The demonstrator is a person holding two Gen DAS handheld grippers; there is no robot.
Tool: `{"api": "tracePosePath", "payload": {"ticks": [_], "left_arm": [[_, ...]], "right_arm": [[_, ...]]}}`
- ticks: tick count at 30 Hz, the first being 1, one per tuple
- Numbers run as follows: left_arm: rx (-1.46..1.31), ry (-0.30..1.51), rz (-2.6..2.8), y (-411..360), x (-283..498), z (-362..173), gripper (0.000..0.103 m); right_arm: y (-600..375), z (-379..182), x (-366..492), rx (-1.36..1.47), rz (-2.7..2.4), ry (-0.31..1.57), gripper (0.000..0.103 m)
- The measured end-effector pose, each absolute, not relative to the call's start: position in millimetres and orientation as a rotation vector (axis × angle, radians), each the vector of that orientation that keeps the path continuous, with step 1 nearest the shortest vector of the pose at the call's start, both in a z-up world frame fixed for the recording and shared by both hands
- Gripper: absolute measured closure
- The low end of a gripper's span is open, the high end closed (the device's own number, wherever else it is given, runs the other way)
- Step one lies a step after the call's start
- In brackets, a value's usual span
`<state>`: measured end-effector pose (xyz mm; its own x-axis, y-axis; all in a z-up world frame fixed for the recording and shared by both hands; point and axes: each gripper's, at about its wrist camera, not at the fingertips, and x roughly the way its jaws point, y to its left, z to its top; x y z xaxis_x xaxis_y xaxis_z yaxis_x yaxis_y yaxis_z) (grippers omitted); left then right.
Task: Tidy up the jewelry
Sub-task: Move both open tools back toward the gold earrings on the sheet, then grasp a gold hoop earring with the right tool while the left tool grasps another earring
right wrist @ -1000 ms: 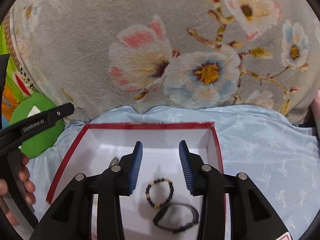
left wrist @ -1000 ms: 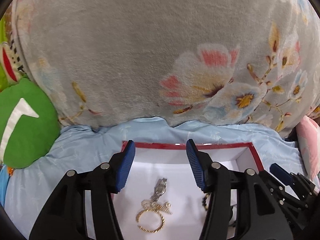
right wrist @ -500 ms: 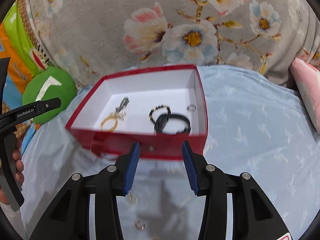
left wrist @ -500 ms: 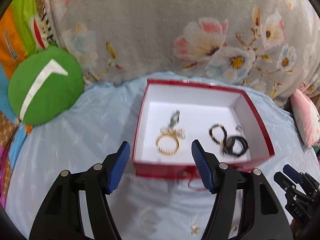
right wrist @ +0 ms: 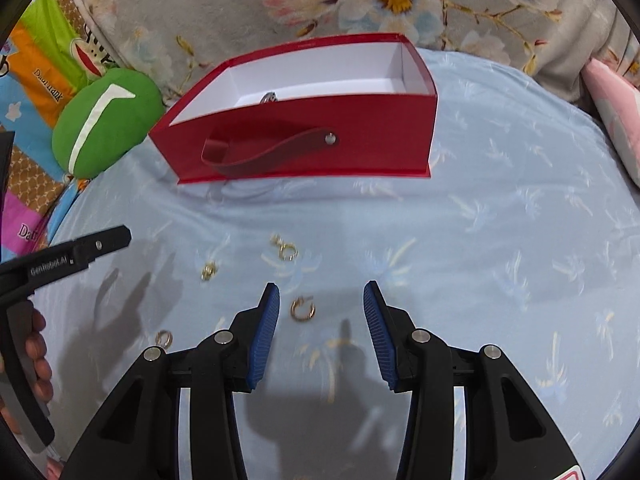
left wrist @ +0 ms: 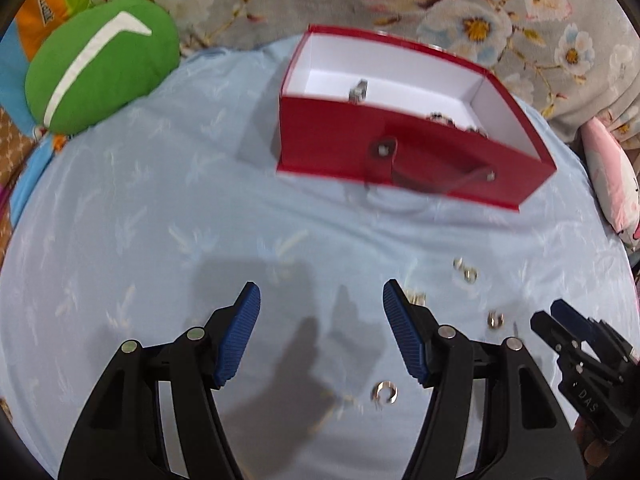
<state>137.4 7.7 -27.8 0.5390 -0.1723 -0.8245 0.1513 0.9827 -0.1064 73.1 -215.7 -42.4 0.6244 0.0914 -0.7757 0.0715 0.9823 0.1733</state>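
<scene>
A red box (left wrist: 400,152) (right wrist: 360,136) with a white inside and a strap handle stands on the light blue bedsheet; a watch (left wrist: 358,90) (right wrist: 270,98) and dark bracelets (left wrist: 440,117) lie in it. Several small gold earrings lie loose on the sheet in front of the box: one (right wrist: 303,309) just ahead of my right gripper's left finger, others (right wrist: 286,250) (right wrist: 208,270) (right wrist: 163,338) to its left; in the left wrist view they show as (left wrist: 384,394), (left wrist: 496,320), (left wrist: 466,274). My left gripper (left wrist: 321,300) and right gripper (right wrist: 321,300) are both open and empty, above the sheet.
A green round cushion (left wrist: 100,64) (right wrist: 104,120) lies left of the box. A grey floral blanket (right wrist: 360,4) rises behind it. A pink pillow (left wrist: 612,184) (right wrist: 616,108) is at the right. Colourful printed fabric (right wrist: 36,92) is at the far left.
Both grippers have pulled back from over the box to low above the sheet in front of it. The loose earrings have come into view. Both stay open.
</scene>
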Motion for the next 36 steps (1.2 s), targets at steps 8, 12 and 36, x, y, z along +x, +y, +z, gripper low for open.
{"api": "tracePosePath", "payload": {"ticks": [8, 12, 36], "left_arm": [[-0.003, 1.068, -0.249, -10, 110, -57, 0.041], [-0.005, 1.094, -0.27, -19, 106, -67, 0.041], [0.008, 1.11, -0.335, -28, 101, -71, 0.103]], "right_arm": [[-215, -47, 60, 0.198, 0.001, 0.91, 0.06], [-215, -48, 58, 0.199, -0.006, 0.916, 0.06], [-195, -80, 94, 0.163, 0.016, 0.972, 0.077]]}}
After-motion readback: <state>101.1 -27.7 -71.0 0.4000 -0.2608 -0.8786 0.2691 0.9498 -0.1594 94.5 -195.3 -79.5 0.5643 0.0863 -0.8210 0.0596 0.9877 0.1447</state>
